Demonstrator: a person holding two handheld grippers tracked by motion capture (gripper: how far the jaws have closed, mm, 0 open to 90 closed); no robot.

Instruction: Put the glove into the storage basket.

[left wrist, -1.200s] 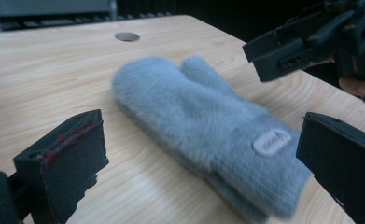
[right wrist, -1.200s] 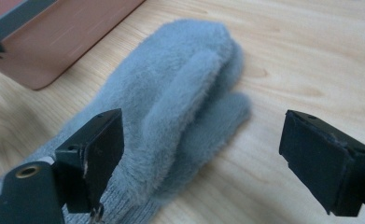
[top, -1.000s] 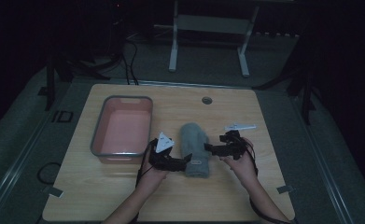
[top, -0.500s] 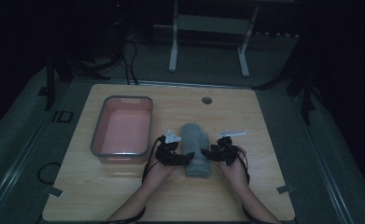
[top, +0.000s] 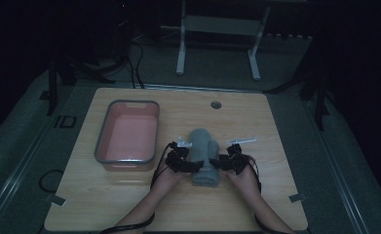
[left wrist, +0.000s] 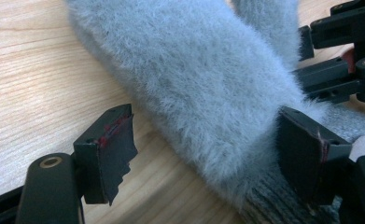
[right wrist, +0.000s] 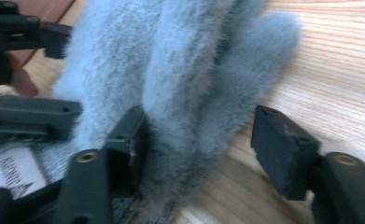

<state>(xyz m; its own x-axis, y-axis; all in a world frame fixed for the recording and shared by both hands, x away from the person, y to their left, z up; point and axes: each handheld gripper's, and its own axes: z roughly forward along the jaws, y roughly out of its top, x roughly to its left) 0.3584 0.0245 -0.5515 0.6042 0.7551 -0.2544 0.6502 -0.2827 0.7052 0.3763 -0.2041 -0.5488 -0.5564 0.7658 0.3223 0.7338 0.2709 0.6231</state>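
Both spread wide: left gripper (top: 194, 165) and right gripper (top: 219, 163) flank grey fuzzy mittens (top: 203, 155); pink tray (top: 126, 136) near, left of them.

"ID" marking on floor mat (top: 64, 121) left of table. White tag (right wrist: 13, 172) on glove has print, too blurry to read.

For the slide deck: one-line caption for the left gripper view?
Left gripper, jaws open, straddling the cuff end of a fluffy grey mitten lying on the wooden table.
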